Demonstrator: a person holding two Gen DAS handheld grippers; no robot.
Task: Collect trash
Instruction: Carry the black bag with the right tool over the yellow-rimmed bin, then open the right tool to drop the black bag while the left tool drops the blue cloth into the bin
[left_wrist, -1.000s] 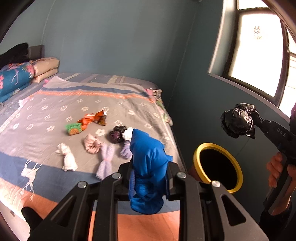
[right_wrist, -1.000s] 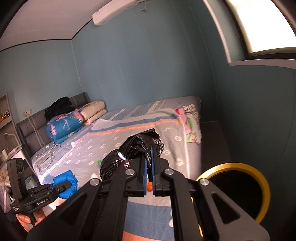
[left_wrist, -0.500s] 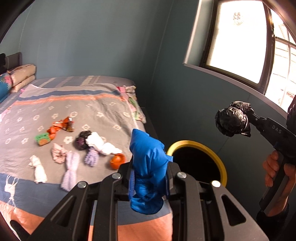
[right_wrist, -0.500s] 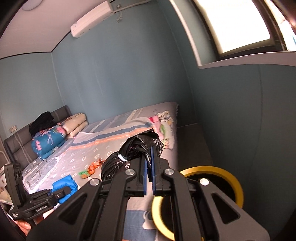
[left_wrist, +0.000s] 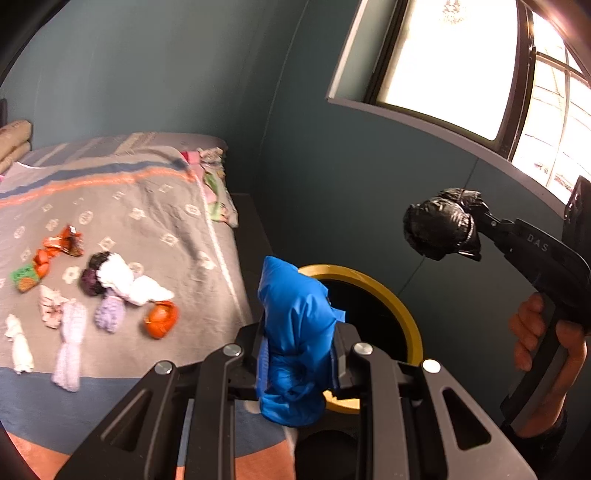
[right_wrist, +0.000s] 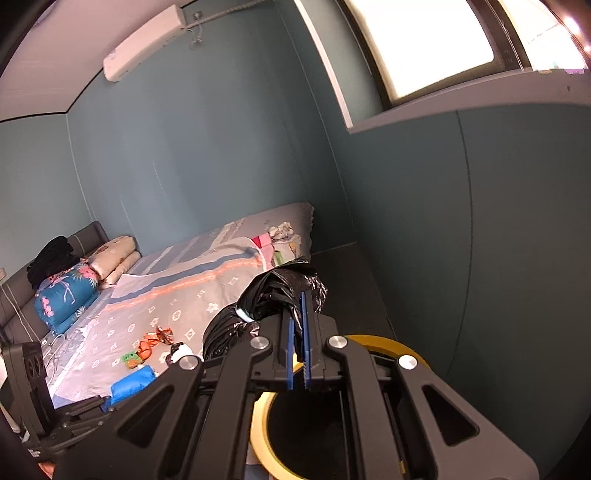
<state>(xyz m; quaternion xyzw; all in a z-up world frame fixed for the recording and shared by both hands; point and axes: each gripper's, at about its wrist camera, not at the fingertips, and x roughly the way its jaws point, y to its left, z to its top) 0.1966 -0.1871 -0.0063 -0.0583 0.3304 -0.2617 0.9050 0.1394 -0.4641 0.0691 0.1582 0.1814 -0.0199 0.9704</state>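
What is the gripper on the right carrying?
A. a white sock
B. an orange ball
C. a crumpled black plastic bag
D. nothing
C: the right gripper has its blue pads closed on a crumpled black plastic bag, also seen at its tip in the left view.

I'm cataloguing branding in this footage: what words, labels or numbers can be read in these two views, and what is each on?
"DAS": pale letters on the black body of the right gripper, seen in the left wrist view; it may be part of a longer word.
Green crumpled snack wrapper on the grey patterned bedspread: print too blurred to read.
Black body of the left gripper in the right wrist view: no legible marking.
White wall-mounted air conditioner: no readable label.
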